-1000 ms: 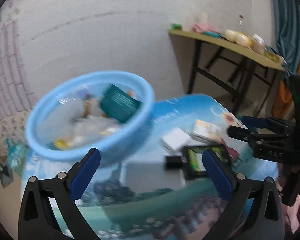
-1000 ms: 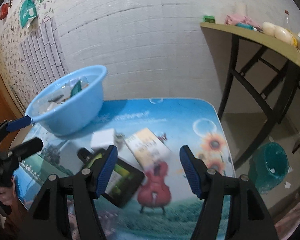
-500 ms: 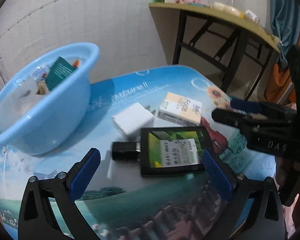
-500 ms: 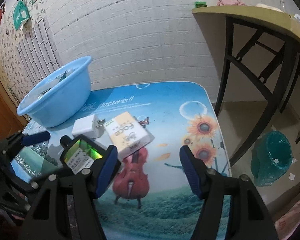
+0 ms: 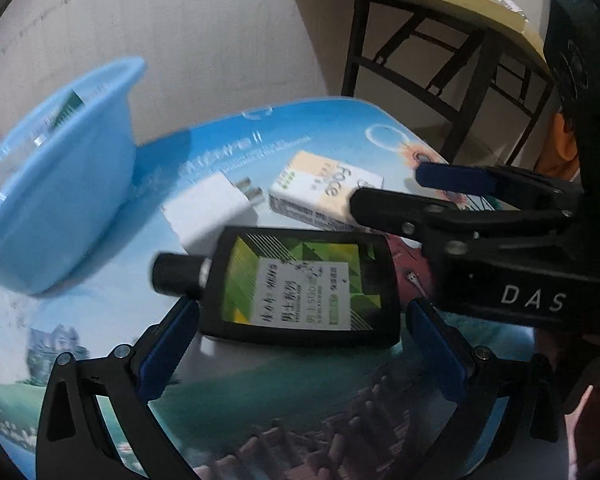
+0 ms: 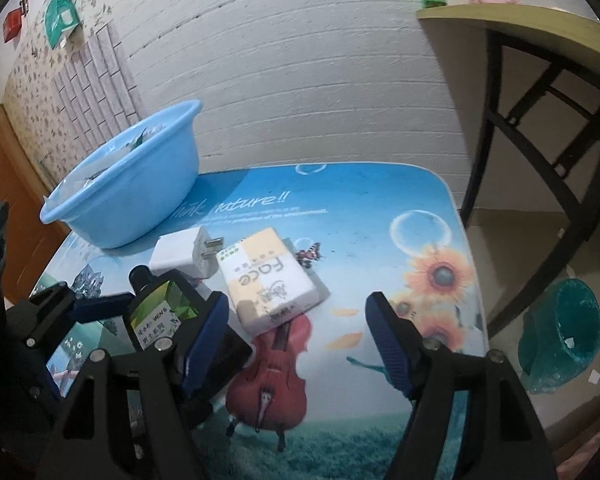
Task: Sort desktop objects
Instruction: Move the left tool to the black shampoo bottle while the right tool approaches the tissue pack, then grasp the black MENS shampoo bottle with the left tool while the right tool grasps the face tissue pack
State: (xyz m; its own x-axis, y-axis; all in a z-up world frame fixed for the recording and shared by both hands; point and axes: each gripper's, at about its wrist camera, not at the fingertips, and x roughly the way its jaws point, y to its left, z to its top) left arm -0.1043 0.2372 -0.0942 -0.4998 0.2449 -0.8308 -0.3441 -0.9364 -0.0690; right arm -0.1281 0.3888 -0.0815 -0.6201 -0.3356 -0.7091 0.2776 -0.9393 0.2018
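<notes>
A flat black bottle (image 5: 300,284) with a green label lies on the printed table mat (image 5: 260,392). Its body sits between the tips of my open left gripper (image 5: 300,344), whose pads do not press it. Behind the bottle lie a white charger plug (image 5: 208,208) and a tissue pack (image 5: 324,188) marked "Face". My right gripper (image 6: 300,340) hovers just short of the tissue pack (image 6: 270,280). Its jaws are opening and hold nothing. In the right wrist view the bottle (image 6: 160,312) is partly hidden by that gripper's left finger.
A light blue basin (image 6: 128,184) holding several items stands at the table's back left. A teal bin (image 6: 560,332) sits on the floor to the right. Beyond it stands a black-framed side table (image 6: 540,28). The mat's right half (image 6: 420,240) carries only its print.
My left gripper swung away from the basin and came down over the black bottle. My right gripper sank toward the tissue pack and its jaws stand wider.
</notes>
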